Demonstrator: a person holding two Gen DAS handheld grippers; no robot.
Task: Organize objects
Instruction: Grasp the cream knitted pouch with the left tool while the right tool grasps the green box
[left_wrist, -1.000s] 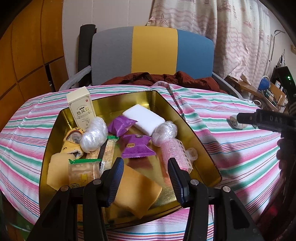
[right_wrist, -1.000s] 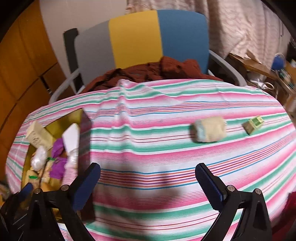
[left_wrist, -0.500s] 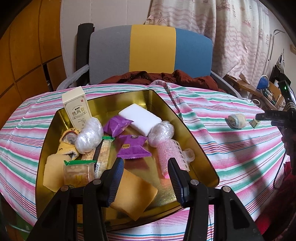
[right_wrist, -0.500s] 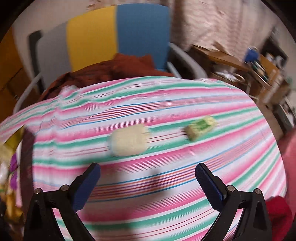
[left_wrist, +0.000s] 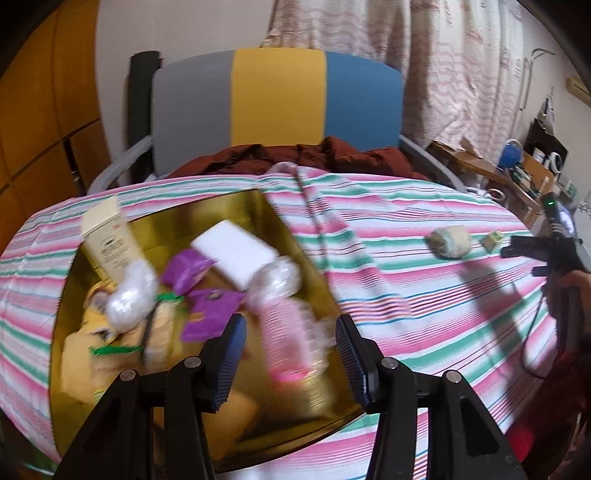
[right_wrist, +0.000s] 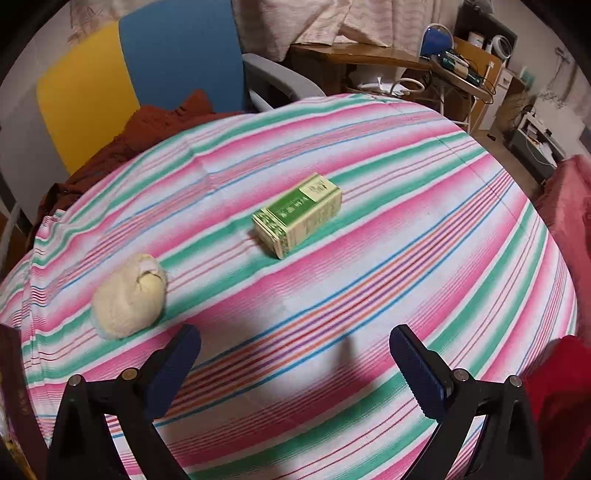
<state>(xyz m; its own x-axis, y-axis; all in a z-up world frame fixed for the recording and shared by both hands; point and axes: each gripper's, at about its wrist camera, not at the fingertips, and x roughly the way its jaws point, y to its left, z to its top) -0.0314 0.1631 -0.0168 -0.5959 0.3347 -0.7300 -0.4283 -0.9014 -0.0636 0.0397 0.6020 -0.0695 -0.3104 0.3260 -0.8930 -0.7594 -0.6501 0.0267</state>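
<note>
A gold tin tray (left_wrist: 291, 236) on the striped tablecloth holds a cream box (left_wrist: 107, 240), a white block (left_wrist: 236, 251), purple packets (left_wrist: 210, 306), a pink ribbed item (left_wrist: 288, 339) and several wrapped snacks. My left gripper (left_wrist: 290, 354) hovers open over the tray's near side, empty. A green box (right_wrist: 297, 216) and a cream rolled cloth (right_wrist: 129, 295) lie on the cloth. My right gripper (right_wrist: 293, 362) is open and empty, short of the green box. In the left wrist view the roll (left_wrist: 450, 242) and green box (left_wrist: 493, 240) lie far right, beside the right gripper (left_wrist: 517, 247).
A grey, yellow and blue chair (left_wrist: 277, 103) with a dark red garment (left_wrist: 314, 155) stands behind the table. A cluttered desk (right_wrist: 443, 59) and curtain are at the back right. A person's hand (left_wrist: 569, 291) holds the right gripper.
The right gripper has swung rightward and nearer, from the tray side to facing the green box. The left view is now blurred and shifted slightly; the tray contents stay in place.
</note>
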